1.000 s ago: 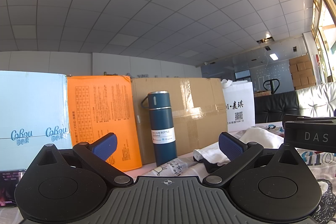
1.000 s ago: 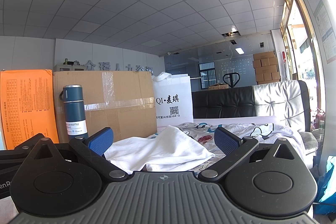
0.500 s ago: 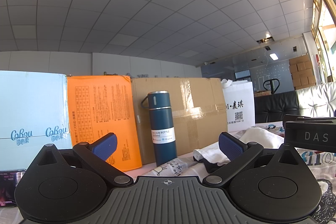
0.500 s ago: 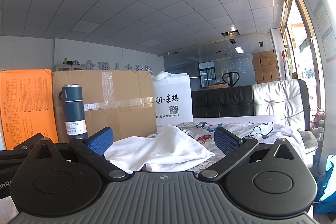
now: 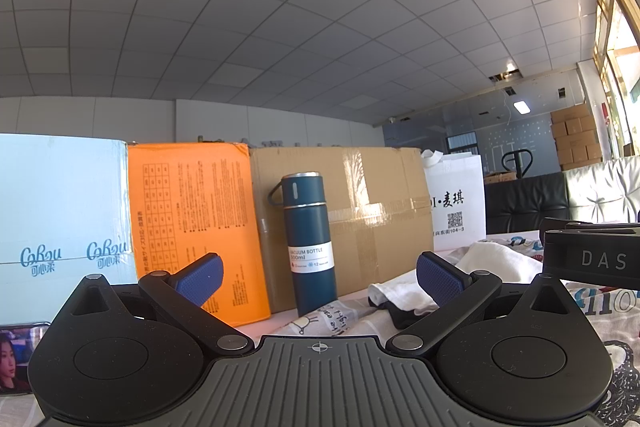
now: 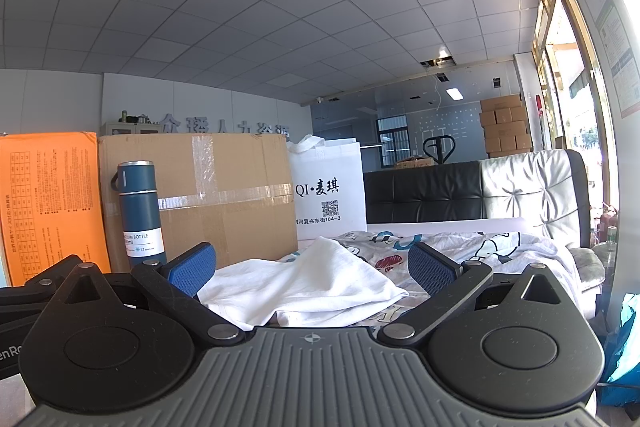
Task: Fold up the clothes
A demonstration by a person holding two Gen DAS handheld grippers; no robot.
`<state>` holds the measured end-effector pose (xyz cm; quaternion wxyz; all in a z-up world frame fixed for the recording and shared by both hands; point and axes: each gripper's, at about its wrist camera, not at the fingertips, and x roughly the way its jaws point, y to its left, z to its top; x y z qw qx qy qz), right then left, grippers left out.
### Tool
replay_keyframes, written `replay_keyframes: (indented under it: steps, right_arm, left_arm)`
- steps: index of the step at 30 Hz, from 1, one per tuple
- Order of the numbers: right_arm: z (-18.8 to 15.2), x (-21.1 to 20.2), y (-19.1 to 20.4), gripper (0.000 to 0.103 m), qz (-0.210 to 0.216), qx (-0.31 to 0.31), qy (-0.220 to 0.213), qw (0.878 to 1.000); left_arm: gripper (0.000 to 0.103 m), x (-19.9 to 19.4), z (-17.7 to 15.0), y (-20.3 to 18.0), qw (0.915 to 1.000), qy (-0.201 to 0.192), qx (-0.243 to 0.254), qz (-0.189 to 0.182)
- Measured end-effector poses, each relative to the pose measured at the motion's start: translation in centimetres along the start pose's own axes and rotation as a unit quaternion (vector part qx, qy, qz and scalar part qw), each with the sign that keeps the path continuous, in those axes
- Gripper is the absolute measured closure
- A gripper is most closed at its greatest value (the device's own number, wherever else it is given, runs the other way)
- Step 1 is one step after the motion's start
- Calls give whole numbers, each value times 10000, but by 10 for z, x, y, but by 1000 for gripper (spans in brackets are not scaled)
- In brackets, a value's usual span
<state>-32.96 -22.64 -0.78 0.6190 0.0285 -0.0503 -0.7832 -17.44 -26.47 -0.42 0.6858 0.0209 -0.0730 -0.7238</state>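
Left wrist view: the left gripper (image 5: 318, 277) has its blue-padded fingers spread wide, holding nothing, with a dark blue vacuum bottle (image 5: 308, 241) standing ahead against a taped cardboard box (image 5: 360, 211). Right wrist view: the right gripper (image 6: 312, 267) is likewise spread and empty, and a crumpled white shirt (image 6: 308, 287) lies between its fingers on a cartoon-print sheet (image 6: 460, 247).

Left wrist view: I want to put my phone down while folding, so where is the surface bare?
Only a pale strip between the orange box, the vacuum bottle and the printed cloth. Rightward it is crowded: the white garment lies heaped on that cloth.
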Motion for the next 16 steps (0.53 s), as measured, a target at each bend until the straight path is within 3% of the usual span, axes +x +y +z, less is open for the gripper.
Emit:
replay_keyframes:
  steps: [16]
  right_arm:
    - [0, 0, 1, 0, -12, -3, 4, 10000]
  left_arm:
    - [0, 0, 0, 0, 10000, -17, 0, 13]
